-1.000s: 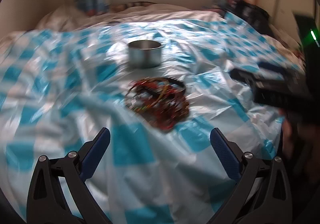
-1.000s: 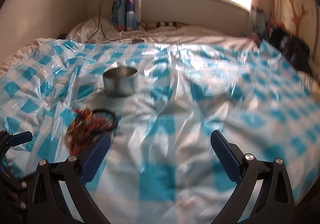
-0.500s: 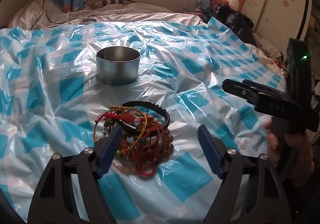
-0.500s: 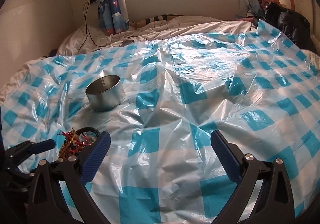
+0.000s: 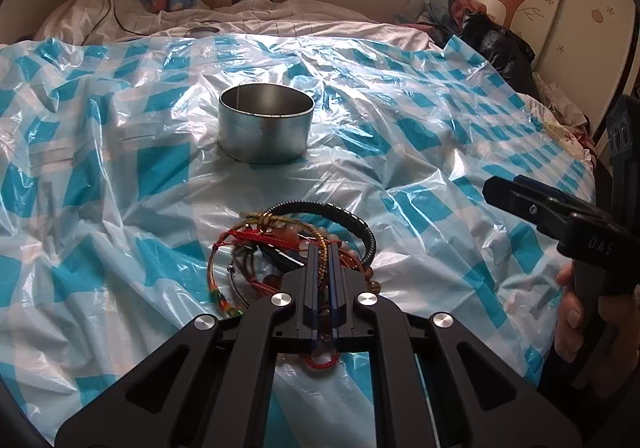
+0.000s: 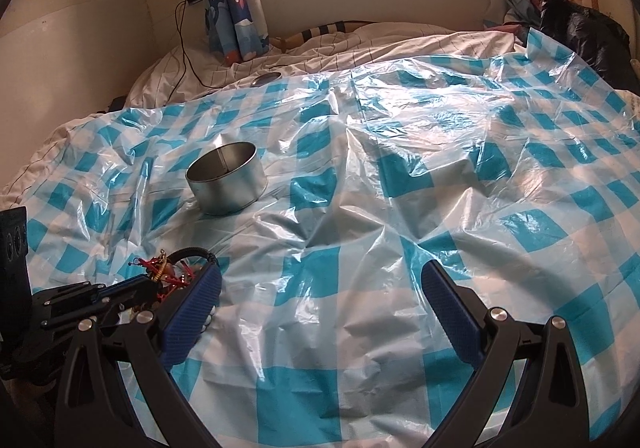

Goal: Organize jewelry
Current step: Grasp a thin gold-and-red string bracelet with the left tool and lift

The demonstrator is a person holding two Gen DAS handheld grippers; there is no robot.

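Observation:
A tangled pile of bracelets, red cords, beads and a black ribbed bangle, lies on the blue-and-white checked plastic sheet. My left gripper is shut on a yellow-green cord of the pile. The pile also shows in the right wrist view, with the left gripper on it. A round metal tin stands open and empty beyond the pile; it also shows in the right wrist view. My right gripper is open and empty over bare sheet, to the right of the pile.
The sheet covers a bed with white bedding at the far side. A black bag lies at the right edge. A cable hangs at the far left wall. The right gripper and the hand holding it show at the right.
My left gripper has moved down onto the bracelet pile and closed on a cord. The right gripper has stayed open and shifted slightly.

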